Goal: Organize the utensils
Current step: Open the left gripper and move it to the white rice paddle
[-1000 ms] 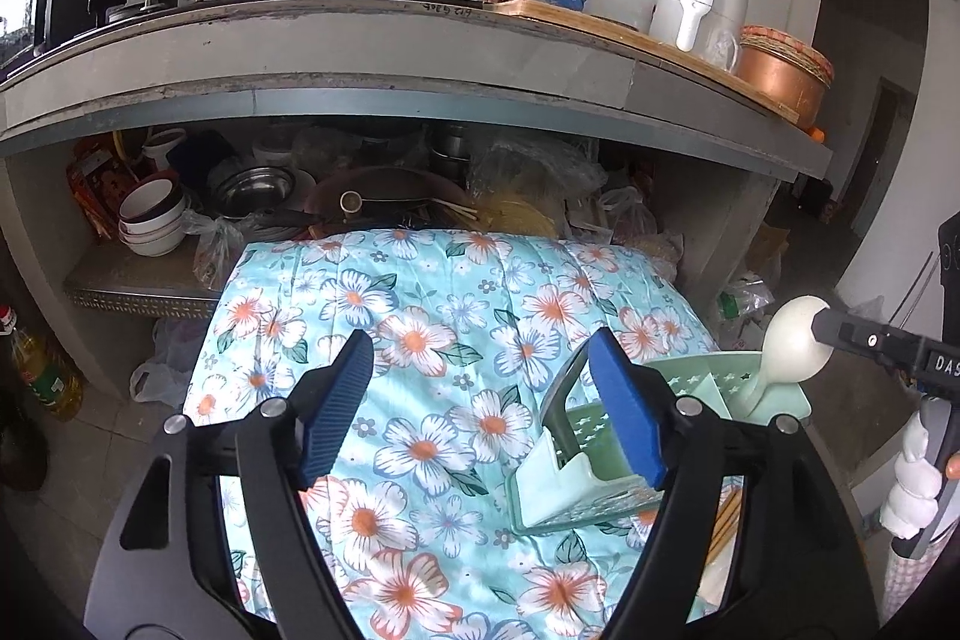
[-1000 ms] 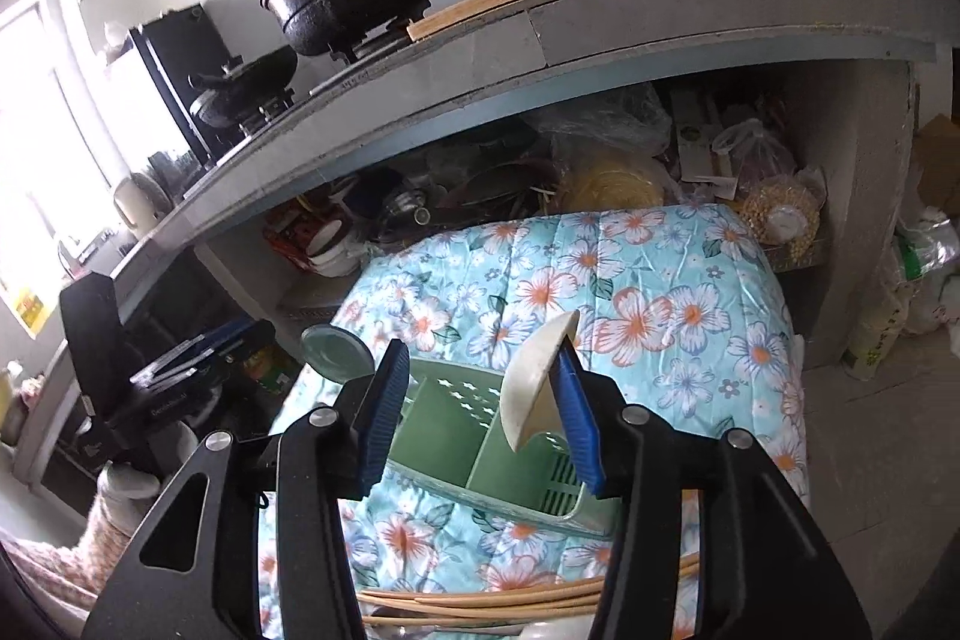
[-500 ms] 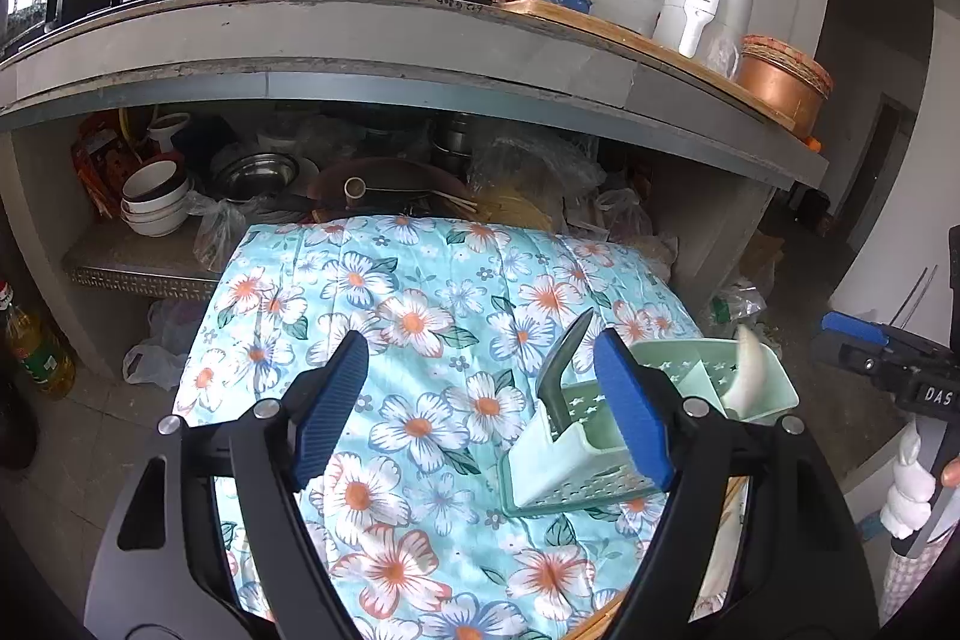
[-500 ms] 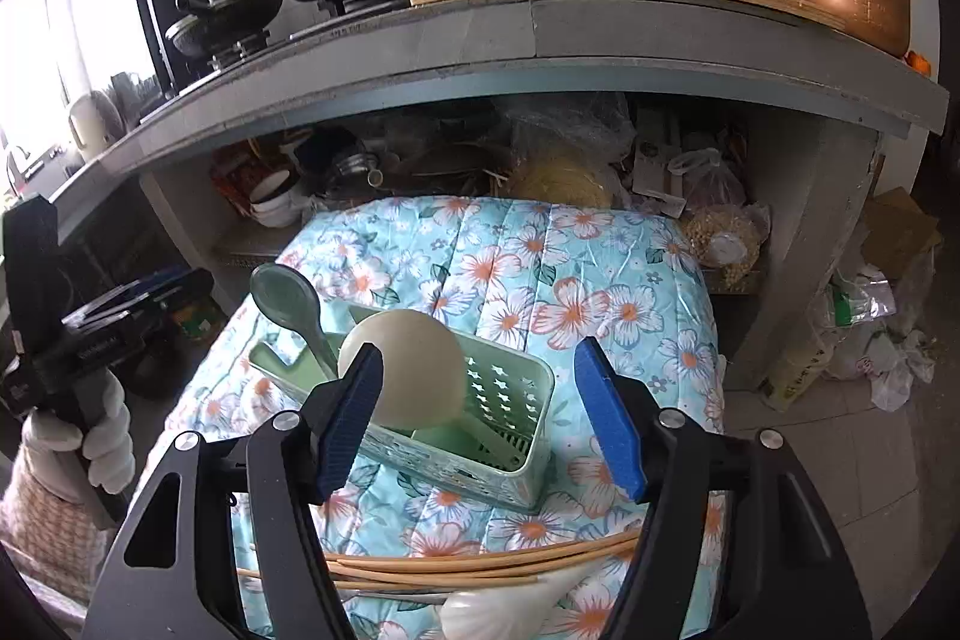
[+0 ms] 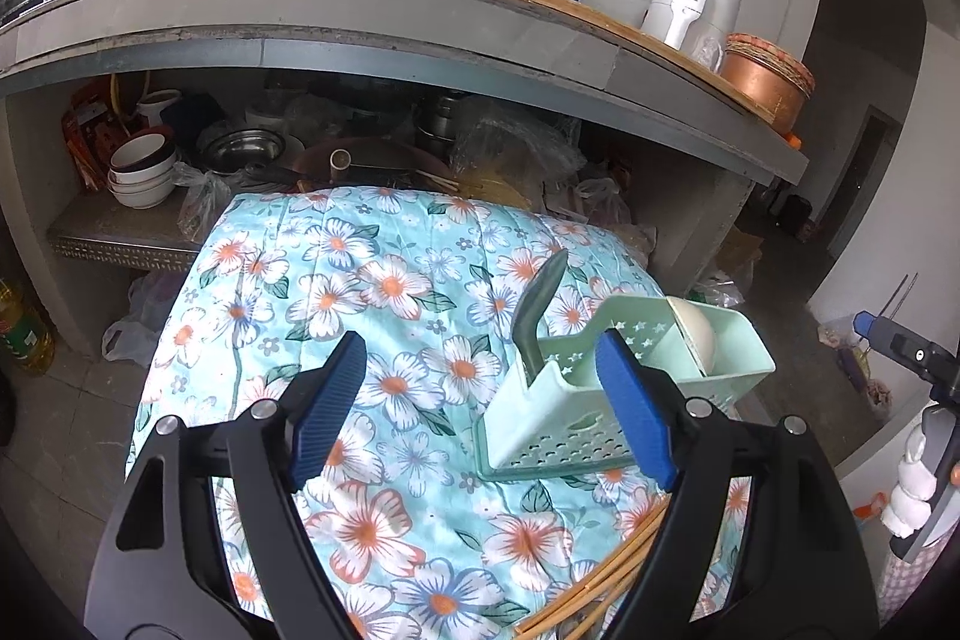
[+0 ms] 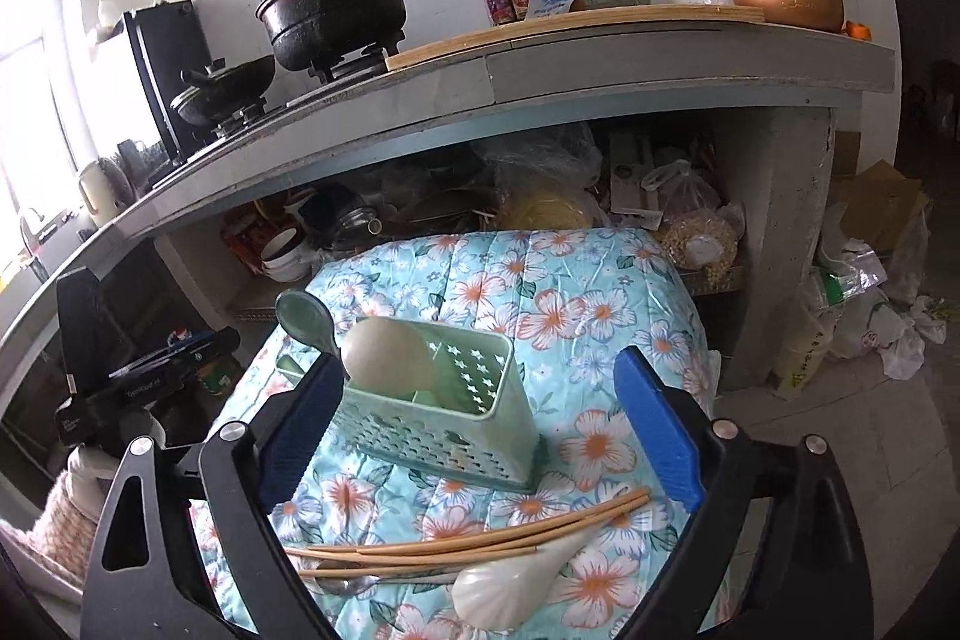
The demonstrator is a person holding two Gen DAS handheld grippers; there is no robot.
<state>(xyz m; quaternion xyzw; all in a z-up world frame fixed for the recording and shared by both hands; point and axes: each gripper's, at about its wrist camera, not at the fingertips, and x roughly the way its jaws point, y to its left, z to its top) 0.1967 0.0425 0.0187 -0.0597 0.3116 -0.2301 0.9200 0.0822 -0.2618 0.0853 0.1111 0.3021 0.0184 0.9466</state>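
Hovering my right gripper (image 6: 486, 436), jaws apart and empty, above the pale green perforated plastic caddy (image 6: 444, 421). Cream ladle (image 6: 390, 355) and grey-green spoon (image 6: 306, 319) stand inside; bamboo chopsticks (image 6: 468, 541), white scalloped spoon (image 6: 516, 583) remain in front. Left gripper (image 5: 480, 406) likewise apart, empty.

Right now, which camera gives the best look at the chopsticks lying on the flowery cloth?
The right wrist view. There the chopsticks lie in full length across the cloth, in front of the green basket and beside a white spoon. The left wrist view shows only their ends at the bottom edge, partly hidden behind the left gripper.
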